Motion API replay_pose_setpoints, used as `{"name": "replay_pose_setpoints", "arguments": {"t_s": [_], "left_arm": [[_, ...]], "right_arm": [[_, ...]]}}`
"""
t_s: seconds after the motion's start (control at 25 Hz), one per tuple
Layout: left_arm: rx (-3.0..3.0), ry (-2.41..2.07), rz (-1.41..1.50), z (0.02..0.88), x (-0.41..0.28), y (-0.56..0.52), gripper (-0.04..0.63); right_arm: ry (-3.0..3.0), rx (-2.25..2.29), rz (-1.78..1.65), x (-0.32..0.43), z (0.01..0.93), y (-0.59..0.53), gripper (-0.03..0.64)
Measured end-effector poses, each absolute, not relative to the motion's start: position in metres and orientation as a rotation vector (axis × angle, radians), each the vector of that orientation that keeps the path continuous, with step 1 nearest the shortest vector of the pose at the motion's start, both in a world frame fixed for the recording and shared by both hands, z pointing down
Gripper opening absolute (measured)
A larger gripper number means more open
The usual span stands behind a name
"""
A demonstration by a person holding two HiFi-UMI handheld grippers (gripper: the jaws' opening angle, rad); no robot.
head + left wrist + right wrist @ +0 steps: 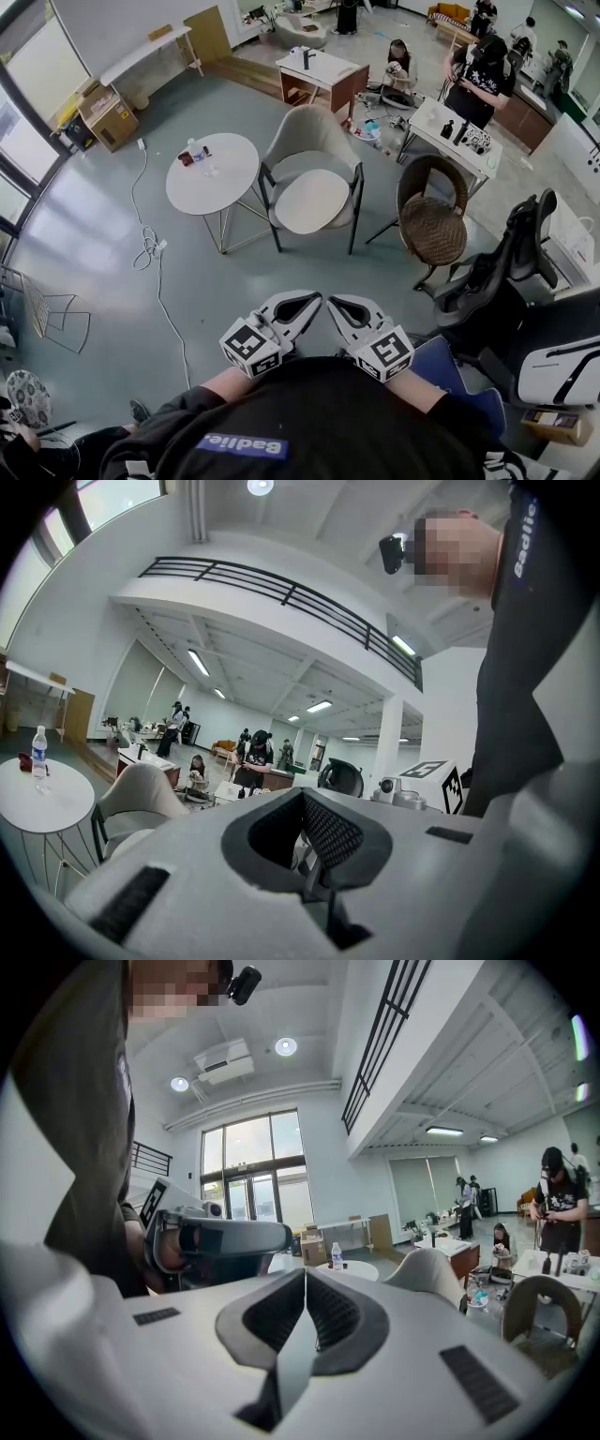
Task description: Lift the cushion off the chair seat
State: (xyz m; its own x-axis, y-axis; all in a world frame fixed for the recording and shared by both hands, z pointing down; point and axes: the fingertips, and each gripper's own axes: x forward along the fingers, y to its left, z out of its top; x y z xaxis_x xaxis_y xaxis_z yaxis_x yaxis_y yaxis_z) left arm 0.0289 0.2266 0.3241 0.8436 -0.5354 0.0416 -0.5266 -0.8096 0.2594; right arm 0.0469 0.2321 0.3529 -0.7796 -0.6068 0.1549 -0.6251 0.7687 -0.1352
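Cushion (312,200), pale and rounded, lies flat on the seat of the beige chair (309,131) in the middle of the room. It covers most of the seat, and nothing is touching it. Both tools are well apart from it, drawn in close to the person's chest at the bottom of the head view, with a wide stretch of bare grey floor (94,234) between them and the chair.

The left hand-held gripper (312,299) has its jaws pressed together with nothing between them; its own view shows the two dark pads meeting along a seam. The right hand-held gripper (334,302) is likewise closed on nothing, its pads meeting in one straight line in its own view. The two tips angle toward each other and sit just beside one another, both pointing roughly toward the chair. The marker cubes ride nearer the person's body.

A round counter (214,173) stands just beside the chair on its left, carrying a bottle (192,150) and a few small items. A wicker chair (431,220) stands near the beige one on its right. A white cable (150,248) trails across the floor left of the counter.
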Motion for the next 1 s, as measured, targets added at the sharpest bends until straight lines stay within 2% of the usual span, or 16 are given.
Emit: {"name": "replay_pose_setpoints", "arguments": {"t_s": [0.36,1.0], "left_arm": [[2.731,-0.9,-0.045,0.336,0.052,0.224,0.015],[2.74,-0.889,-0.113,0.341,0.027,0.12,0.015]], "right_arm": [[-2.885,0.949,0.316,0.077,0.37,0.227,0.029],[-2.807,1.036,0.358,0.068,0.39,0.137,0.029]]}}
